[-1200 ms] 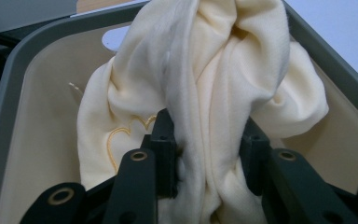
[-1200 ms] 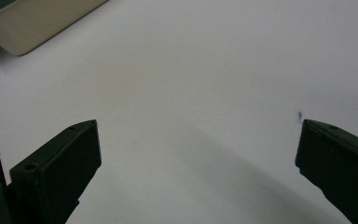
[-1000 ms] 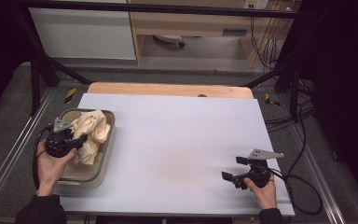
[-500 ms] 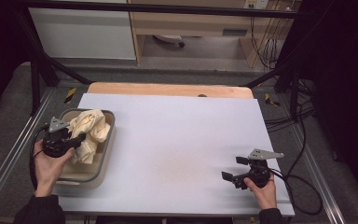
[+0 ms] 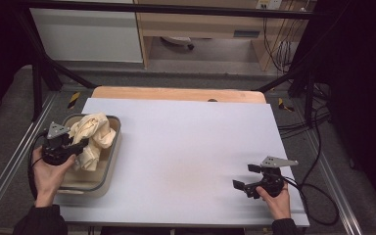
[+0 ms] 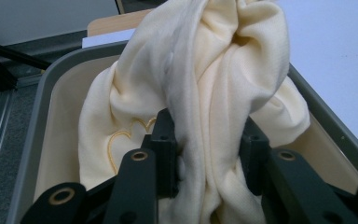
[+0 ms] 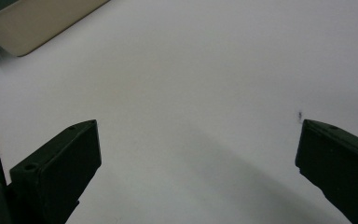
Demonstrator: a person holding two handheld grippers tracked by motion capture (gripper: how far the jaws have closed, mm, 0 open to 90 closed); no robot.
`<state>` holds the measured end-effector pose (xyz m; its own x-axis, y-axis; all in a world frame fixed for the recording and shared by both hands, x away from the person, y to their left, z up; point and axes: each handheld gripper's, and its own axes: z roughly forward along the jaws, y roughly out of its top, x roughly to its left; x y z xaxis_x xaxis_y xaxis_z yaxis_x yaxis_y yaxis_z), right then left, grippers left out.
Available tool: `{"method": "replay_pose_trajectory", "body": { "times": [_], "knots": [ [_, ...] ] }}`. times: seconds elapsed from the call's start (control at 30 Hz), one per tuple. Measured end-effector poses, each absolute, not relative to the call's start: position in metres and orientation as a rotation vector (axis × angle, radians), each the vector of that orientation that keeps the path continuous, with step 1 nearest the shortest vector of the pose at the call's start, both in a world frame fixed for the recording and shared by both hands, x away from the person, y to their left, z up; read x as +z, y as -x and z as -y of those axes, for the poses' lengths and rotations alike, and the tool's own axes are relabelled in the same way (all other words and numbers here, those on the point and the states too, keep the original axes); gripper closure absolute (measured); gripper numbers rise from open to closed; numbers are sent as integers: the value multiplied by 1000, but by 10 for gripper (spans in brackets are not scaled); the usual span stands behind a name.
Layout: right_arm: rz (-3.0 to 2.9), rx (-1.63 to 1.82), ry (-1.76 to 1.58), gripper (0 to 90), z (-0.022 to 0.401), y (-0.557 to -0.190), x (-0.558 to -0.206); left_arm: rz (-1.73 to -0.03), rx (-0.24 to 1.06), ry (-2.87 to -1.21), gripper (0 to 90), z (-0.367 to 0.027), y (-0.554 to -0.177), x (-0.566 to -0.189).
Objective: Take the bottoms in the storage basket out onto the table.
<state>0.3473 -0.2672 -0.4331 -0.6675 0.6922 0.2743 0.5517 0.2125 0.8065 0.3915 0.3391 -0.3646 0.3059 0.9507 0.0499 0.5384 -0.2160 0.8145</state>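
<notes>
A cream cloth (image 5: 92,134) lies bunched in a grey tray (image 5: 113,147) at the table's left side. My left gripper (image 5: 81,147) reaches into the tray from the left and is shut on the cloth. In the left gripper view a thick fold of the cloth (image 6: 205,84), with a stitched heart outline, is pinched between the black jaws of that gripper (image 6: 209,154), above the tray's wall (image 6: 42,107). My right gripper (image 5: 244,177) rests near the table's front right, open with nothing between its fingers. In the right gripper view the open gripper (image 7: 198,158) frames bare white tabletop.
The white table top (image 5: 191,147) spreads between the tray and the right hand. A wooden board (image 5: 176,93) runs along the far edge. Black cables (image 5: 313,191) trail off the right side. A corner of the tray (image 7: 37,23) sits at the top left of the right gripper view.
My left gripper has drifted slightly to the left with the cloth still in its jaws. The right gripper has stayed in place.
</notes>
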Motion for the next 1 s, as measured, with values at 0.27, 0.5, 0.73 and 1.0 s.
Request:
{"method": "replay_pose_trajectory", "body": {
  "times": [0.27,0.5,0.73,1.0],
  "knots": [
    [-2329,1450,-1205,5,267,-347,-433,-1320,748,-1848,660,-340,-388,-359],
    [-2328,1450,-1205,5,267,-347,-433,-1306,755,-1830,660,-340,-385,-354],
    [-2329,1448,-1206,5,267,-347,-433,-1303,752,-1815,660,-341,-384,-351],
    [-2329,1448,-1205,5,267,-347,-433,-1294,753,-1807,660,-341,-382,-348]
  ]
}}
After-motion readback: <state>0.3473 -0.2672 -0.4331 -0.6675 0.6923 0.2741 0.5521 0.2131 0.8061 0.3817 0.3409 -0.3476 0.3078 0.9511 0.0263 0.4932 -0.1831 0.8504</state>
